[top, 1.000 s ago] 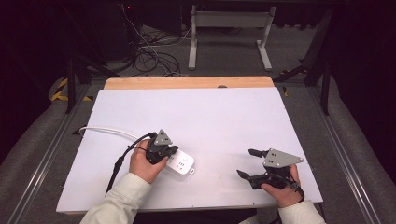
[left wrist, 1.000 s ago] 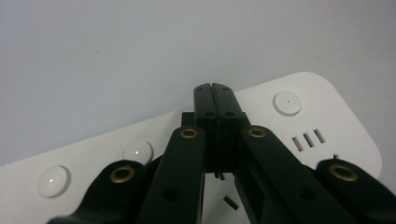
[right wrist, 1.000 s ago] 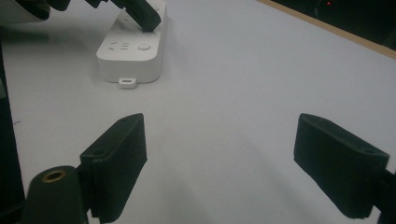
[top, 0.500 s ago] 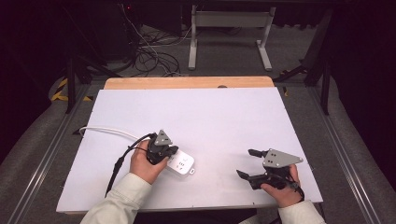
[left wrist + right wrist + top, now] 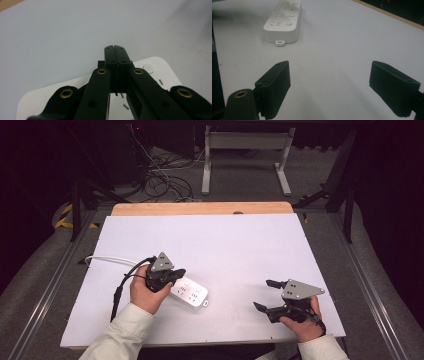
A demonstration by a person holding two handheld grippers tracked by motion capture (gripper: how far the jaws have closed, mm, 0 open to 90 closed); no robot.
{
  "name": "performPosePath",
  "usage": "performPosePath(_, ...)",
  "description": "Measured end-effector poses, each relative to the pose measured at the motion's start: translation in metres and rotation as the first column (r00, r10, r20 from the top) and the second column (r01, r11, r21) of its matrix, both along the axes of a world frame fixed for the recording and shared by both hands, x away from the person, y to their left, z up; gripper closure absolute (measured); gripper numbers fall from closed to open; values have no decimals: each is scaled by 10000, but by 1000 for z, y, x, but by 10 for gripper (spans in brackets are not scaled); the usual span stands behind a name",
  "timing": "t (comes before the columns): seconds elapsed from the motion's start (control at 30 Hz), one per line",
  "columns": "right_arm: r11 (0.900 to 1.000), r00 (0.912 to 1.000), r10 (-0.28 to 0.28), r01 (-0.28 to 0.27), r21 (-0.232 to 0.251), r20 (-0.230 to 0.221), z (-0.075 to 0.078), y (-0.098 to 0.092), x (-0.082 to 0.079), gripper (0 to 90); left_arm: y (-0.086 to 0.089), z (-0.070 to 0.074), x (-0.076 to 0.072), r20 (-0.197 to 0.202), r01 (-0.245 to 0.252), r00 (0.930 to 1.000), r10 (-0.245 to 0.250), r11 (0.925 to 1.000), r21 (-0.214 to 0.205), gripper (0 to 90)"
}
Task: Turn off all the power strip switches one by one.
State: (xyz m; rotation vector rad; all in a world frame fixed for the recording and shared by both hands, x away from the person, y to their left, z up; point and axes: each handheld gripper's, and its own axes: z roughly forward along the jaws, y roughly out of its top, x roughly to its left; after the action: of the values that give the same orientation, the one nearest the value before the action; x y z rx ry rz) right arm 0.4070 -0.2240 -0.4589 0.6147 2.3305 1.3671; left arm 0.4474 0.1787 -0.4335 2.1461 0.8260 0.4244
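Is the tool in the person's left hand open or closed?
Closed: the left gripper has its fingers pressed together, over the white power strip.

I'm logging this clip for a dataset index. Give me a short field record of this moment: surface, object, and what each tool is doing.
surface: white table top with a wooden far edge
object: white power strip, flat on the table, white cord running off to the left
left tool: jaws shut, tips above the power strip's near end
right tool: jaws wide open, holding nothing, apart from the strip and pointed toward it
floor behind: loose cables
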Motion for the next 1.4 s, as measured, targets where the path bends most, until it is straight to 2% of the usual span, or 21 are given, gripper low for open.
performPosePath(0.17, 10000, 10000, 9, -9, 8, -18, 0, 0, 0, 179, 9, -2, 3, -113, -324, 9994, 325, 9995, 34, 900)
performPosePath(0.37, 10000, 10000, 3, -3, 44, -19, 0, 0, 1, 179, 24, -6, 10, -388, -735, 9966, 727, 9971, -181, 900)
performPosePath(0.63, 10000, 10000, 3, -3, 45, -31, 0, 0, 0, 178, 31, -17, 18, -791, -674, 9947, 650, 9973, -286, 900)
performPosePath(0.7, 10000, 10000, 2, -2, 48, -38, 0, 0, 1, 178, 31, -19, 19, -868, -687, 9941, 653, 9970, -362, 900)
performPosePath(1.03, 10000, 10000, 23, -23, 12, -20, 0, 0, 0, 178, 25, -25, 20, -971, -519, 9940, 505, 9986, -121, 900)
performPosePath(1.07, 10000, 10000, 23, -23, 12, -20, 0, 0, 0, 178, 25, -25, 21, -813, -469, 9956, 470, 9989, 22, 900)
performPosePath(1.1, 10000, 10000, 22, -22, 7, -24, 0, 0, 0, 177, 24, -26, 20, -955, -509, 9942, 495, 9986, -120, 900)
performPosePath(1.2, 10000, 10000, 11, -11, -8, -25, 0, 0, 0, 178, 22, -27, 21, -1025, -428, 9939, 416, 9990, -95, 900)
performPosePath(1.4, 10000, 10000, 22, -22, -7, -21, 0, 0, 0, 177, 21, -28, 20, -957, -542, 9940, 538, 9985, -18, 900)
